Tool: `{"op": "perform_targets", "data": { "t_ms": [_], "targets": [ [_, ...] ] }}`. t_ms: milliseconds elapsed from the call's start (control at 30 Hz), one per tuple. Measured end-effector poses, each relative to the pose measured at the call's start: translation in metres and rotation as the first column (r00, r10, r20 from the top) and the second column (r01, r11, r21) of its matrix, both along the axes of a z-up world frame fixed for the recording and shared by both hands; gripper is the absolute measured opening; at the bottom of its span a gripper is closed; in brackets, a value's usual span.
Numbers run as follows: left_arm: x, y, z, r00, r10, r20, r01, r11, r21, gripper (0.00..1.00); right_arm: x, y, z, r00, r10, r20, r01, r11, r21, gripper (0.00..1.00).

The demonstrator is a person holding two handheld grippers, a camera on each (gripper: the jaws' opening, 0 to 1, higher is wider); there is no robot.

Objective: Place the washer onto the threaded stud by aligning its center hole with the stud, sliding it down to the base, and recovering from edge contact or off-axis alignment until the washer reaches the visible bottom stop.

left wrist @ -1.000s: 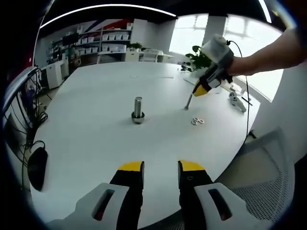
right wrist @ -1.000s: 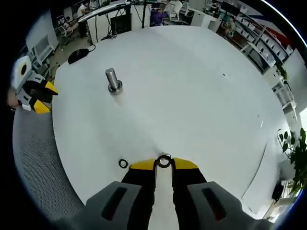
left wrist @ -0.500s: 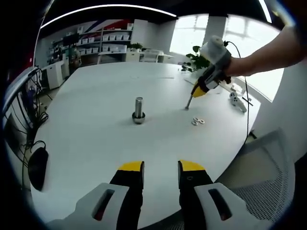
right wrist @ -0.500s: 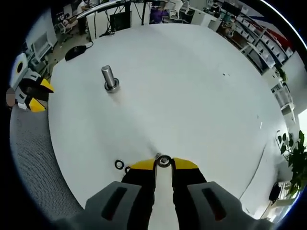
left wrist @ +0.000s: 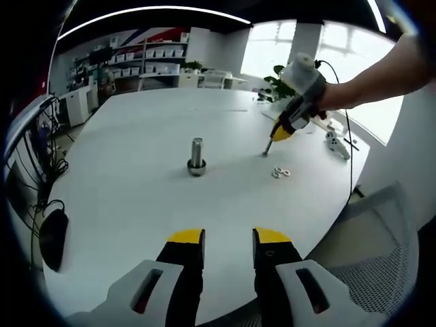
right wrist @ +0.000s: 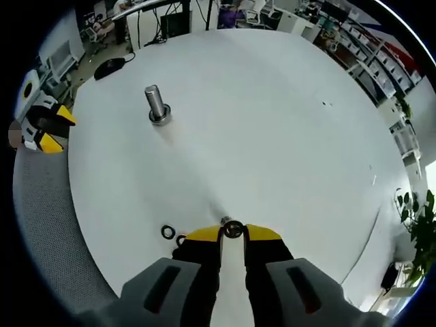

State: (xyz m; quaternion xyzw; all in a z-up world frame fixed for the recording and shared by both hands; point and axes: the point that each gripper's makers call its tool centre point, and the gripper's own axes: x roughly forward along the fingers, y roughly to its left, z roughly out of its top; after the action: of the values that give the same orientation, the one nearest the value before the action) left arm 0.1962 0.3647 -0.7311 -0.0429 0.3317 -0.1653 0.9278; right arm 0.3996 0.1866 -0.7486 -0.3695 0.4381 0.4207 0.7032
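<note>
I am working over a wide white table [left wrist: 136, 204] with a rounded edge, in a bright office — shelves with storage bins [left wrist: 146, 58] stand along the far wall, big windows [left wrist: 327, 48] glow behind a potted plant [left wrist: 279, 83], and a grey mesh chair [left wrist: 381, 245] sits at the table's near edge. A black computer mouse [left wrist: 52, 237] lies on the table's left side, its cable trailing off toward me.

The threaded stud [left wrist: 196, 155] stands upright near the middle of the table, a silvery post on a wider round base; in my right gripper view the same stud [right wrist: 157, 105] is well apart from my jaws. My right gripper [right wrist: 232, 233] has its yellow-tipped jaws closed tight on 1 washer [right wrist: 232, 229], a small steel ring with a dark centre hole, pinched at the very tips and, as far as I can tell, just above the tabletop. 2 spare washers [right wrist: 172, 235] lie just beside it on the table; from the other side those spare washers [left wrist: 280, 173] lie touching each other, and my right gripper [left wrist: 271, 144] hangs tip-down near them.

My left gripper [left wrist: 228, 238] hovers at the near edge with jaws apart, holding nothing.
</note>
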Motion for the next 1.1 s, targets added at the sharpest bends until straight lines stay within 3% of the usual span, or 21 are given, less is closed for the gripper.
{"op": "perform_targets", "data": {
  "t_ms": [733,1100],
  "targets": [
    [0.000,-0.001,-0.001,1.000,-0.001,-0.010,0.001,1.000,-0.006,0.25,-0.002,-0.005,-0.040,0.997,-0.004,-0.082,0.000,0.999,-0.052,0.14],
    [-0.001,0.000,-0.001,1.000,0.003,-0.012,-0.003,1.000,-0.008,0.25,-0.008,-0.007,-0.046,0.994,-0.025,-0.103,0.019,0.998,-0.057,0.15]
  ]
}}
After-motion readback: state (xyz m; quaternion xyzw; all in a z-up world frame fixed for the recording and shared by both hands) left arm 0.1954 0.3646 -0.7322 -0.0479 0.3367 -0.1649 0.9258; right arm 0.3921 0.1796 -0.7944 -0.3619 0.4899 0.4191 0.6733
